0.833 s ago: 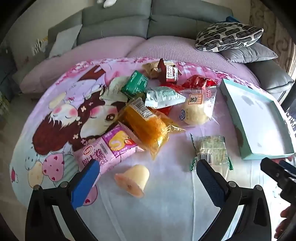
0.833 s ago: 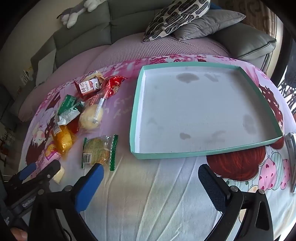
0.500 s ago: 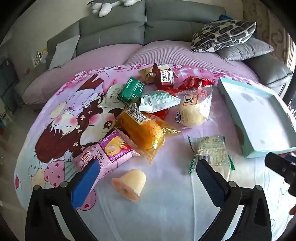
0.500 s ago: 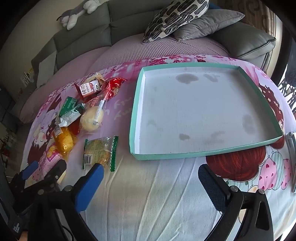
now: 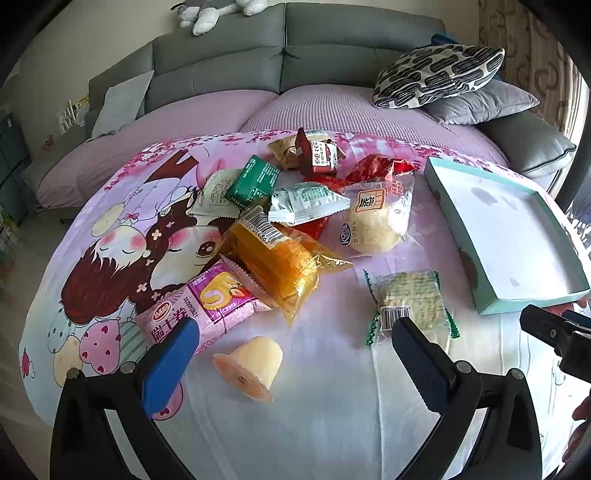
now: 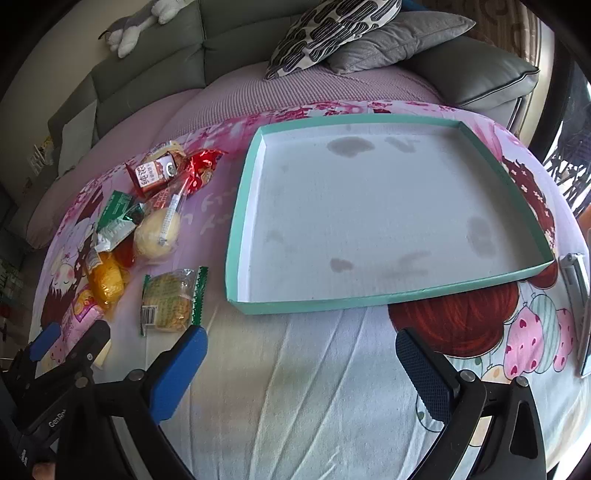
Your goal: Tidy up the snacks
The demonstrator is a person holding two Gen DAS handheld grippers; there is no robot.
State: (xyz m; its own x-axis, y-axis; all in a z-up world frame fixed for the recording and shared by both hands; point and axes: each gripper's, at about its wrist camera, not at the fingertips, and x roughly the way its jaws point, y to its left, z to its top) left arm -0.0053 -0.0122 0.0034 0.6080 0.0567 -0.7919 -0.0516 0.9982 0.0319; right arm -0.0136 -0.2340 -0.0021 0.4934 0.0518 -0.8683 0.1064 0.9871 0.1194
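Several wrapped snacks lie in a loose pile on the cartoon-print cloth (image 5: 110, 236): an orange cake pack (image 5: 284, 258), a pink roll pack (image 5: 199, 306), a round bun (image 5: 376, 221), a green-edged biscuit pack (image 5: 410, 302) and a jelly cup (image 5: 251, 365) on its side. My left gripper (image 5: 291, 350) is open and empty, just short of the jelly cup. A shallow teal tray (image 6: 243, 206) with a white floor holds nothing. My right gripper (image 6: 299, 358) is open and empty in front of the tray's near rim. The biscuit pack also shows in the right wrist view (image 6: 170, 299).
A grey sofa (image 5: 280, 59) with a patterned cushion (image 5: 436, 74) and grey cushions runs behind the table. A plush toy (image 5: 218, 11) sits on the sofa back. A flat silver object (image 6: 580, 295) lies at the table's right edge.
My left gripper has pulled back and tilted up a little, so the snack pile sits lower in its view. My right gripper has shifted slightly. Both stay open.
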